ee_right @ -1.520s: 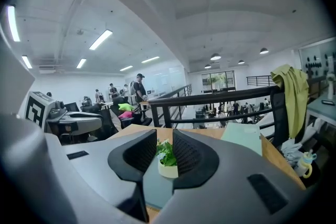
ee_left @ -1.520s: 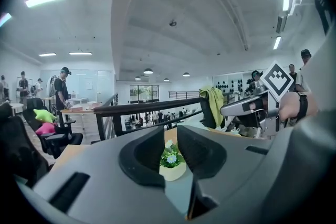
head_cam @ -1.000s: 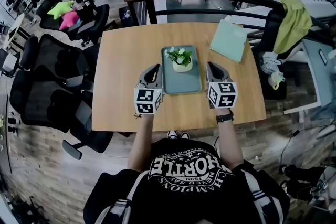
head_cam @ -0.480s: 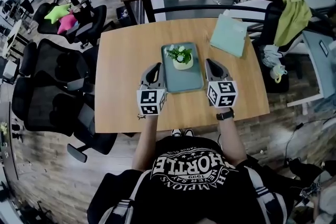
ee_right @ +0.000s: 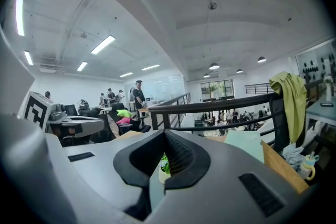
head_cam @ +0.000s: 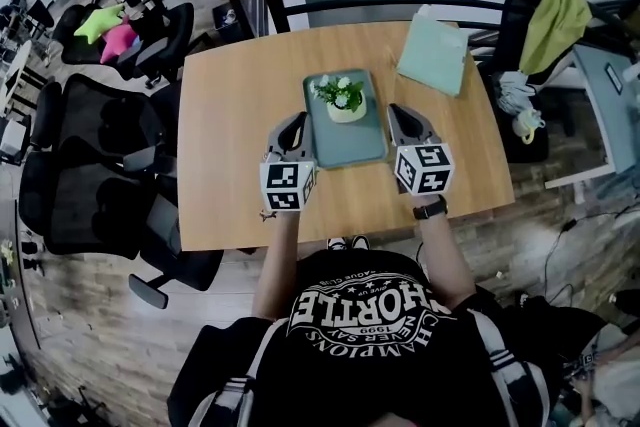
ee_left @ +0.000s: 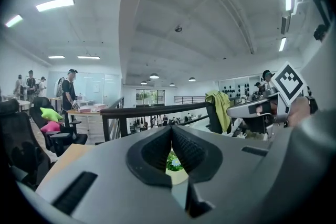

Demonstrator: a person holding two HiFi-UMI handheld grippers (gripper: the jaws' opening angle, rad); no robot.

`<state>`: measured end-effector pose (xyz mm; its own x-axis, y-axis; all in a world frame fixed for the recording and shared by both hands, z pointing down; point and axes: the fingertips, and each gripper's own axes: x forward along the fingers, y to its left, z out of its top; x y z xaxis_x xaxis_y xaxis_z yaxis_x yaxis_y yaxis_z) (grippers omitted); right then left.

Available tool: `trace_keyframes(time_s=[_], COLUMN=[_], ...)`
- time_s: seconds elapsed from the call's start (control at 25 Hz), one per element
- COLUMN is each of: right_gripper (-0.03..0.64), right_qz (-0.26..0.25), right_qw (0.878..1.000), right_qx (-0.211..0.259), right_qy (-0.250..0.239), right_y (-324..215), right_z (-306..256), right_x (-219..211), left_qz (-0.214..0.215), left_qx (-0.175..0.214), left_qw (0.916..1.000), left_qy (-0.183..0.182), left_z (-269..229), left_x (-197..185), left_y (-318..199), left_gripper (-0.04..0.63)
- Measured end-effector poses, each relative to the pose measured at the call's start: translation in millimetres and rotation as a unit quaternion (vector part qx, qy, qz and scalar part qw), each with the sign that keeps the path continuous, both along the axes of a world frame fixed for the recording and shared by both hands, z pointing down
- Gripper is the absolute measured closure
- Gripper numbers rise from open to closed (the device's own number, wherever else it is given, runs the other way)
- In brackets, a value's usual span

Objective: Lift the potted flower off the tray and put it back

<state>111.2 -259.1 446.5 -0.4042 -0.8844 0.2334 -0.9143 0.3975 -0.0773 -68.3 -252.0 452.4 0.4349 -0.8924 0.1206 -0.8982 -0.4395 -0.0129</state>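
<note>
Nothing is shifting: left claw and right claw, pressed together empty, are flanking the grey-green rectangular tray. Its white-potted green flower is sitting ahead, midway between them.

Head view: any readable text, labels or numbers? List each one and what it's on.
"HORTLE": large letters on the person's black T-shirt, upside down in this view. The start may be hidden.
"1999": same print, next to the large letters.
"CHAMPIONS": curved along the print's edge.
Other small curved words in the print: too small to read.
Cubes on the left gripper and right gripper: square black-and-white markers only, no words.
</note>
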Motion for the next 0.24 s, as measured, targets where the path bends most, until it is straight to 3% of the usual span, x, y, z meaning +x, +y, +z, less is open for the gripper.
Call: trace_keyframes(time_s=[0.24], right_gripper=[0.597], right_qz=[-0.041], right_qw=[0.998], right_qx=[-0.035], right_qy=[0.045], right_y=[-15.5], right_z=[41.3], right_x=[-1.6], left_qz=[0.041], left_qx=[-0.052], left_qw=[0.9956], left_qy=[-0.067], left_z=[52.3], left_x=[-7.6], left_y=[-18.2], left_gripper=[0.574])
